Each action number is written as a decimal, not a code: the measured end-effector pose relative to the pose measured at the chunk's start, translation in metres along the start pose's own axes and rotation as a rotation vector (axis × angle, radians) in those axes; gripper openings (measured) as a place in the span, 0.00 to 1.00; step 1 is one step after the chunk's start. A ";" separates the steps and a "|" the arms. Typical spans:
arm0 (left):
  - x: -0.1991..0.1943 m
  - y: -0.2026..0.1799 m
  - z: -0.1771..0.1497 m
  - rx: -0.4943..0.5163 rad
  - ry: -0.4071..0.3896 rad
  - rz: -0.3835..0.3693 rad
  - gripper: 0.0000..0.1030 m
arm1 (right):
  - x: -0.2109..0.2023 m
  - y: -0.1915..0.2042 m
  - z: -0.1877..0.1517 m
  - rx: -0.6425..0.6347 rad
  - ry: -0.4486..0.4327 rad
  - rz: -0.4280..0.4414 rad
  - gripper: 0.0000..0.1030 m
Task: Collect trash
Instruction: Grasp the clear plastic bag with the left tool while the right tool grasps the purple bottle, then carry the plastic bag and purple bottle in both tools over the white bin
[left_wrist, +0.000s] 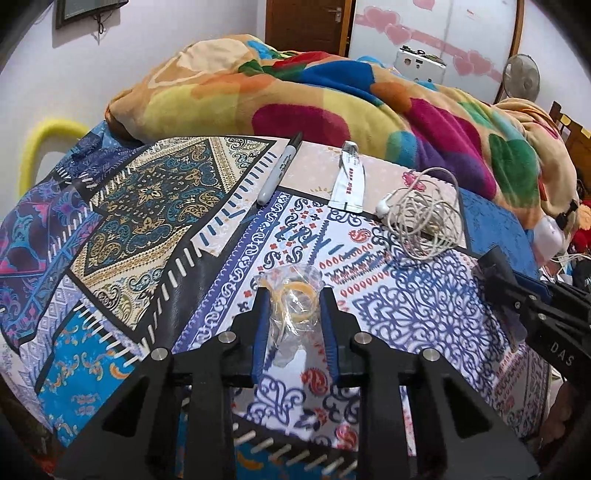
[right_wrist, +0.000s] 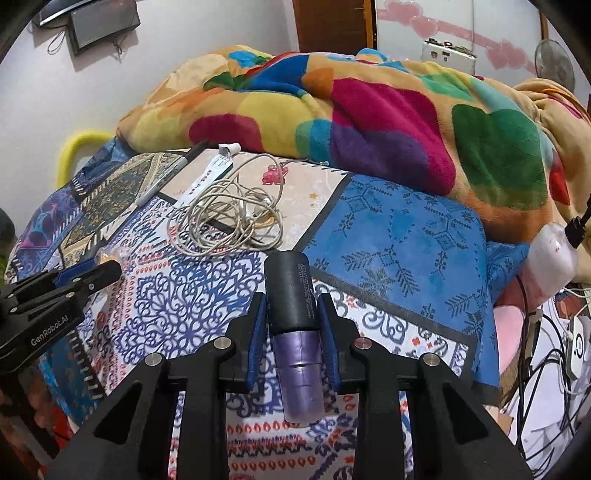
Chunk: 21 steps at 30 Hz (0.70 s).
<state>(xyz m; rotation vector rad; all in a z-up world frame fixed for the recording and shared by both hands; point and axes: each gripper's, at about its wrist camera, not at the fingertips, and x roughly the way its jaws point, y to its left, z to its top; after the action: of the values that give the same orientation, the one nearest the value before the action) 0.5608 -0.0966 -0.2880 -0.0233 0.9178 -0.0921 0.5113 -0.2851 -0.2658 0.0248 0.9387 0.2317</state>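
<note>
Clear crinkled plastic, a small bag (left_wrist: 291, 306) with yellow rings inside, lies on the patterned bedspread (left_wrist: 417, 314) between the blue pads of the left claw (left_wrist: 291, 314). The pads bracket it closely, though whether they already pinch it cannot be told. I judge the bag to be nearly weightless, soft and slippery; it will crumple, not resist, so the bunched middle around the rings looks like the surest place to take hold, not a loose edge.

Just right of the bag, the right claw (right_wrist: 291, 317) is clenched on a black tube with a purple cap (right_wrist: 293, 332), gripping the black body just above the cap, which points back toward the camera. The tube looks stiff and light, and its smooth skin could slip if the squeeze slackens.

Beyond the bag, farther up the bedspread, lie a tangle of white earphones (left_wrist: 421, 214), a flattened white tube (left_wrist: 349, 177) and a black marker (left_wrist: 279, 170), well apart from it. A bright fleece blanket (left_wrist: 332, 96) is heaped behind them.

Both claws reach forward low over the bed, roughly side by side, each tilted slightly downward; the right claw's tip (left_wrist: 495, 266) shows at the edge of the left view.
</note>
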 end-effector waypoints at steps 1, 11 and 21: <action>-0.005 0.000 0.000 -0.003 -0.002 -0.005 0.25 | -0.005 0.001 0.000 -0.006 -0.003 0.000 0.24; -0.085 -0.009 0.005 -0.008 -0.067 -0.057 0.25 | -0.078 0.018 0.013 -0.031 -0.075 0.031 0.23; -0.192 -0.005 -0.007 0.002 -0.188 -0.059 0.25 | -0.159 0.055 0.011 -0.053 -0.171 0.076 0.23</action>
<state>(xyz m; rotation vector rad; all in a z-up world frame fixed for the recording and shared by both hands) 0.4390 -0.0841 -0.1405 -0.0562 0.7288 -0.1431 0.4192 -0.2633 -0.1256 0.0307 0.7623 0.3196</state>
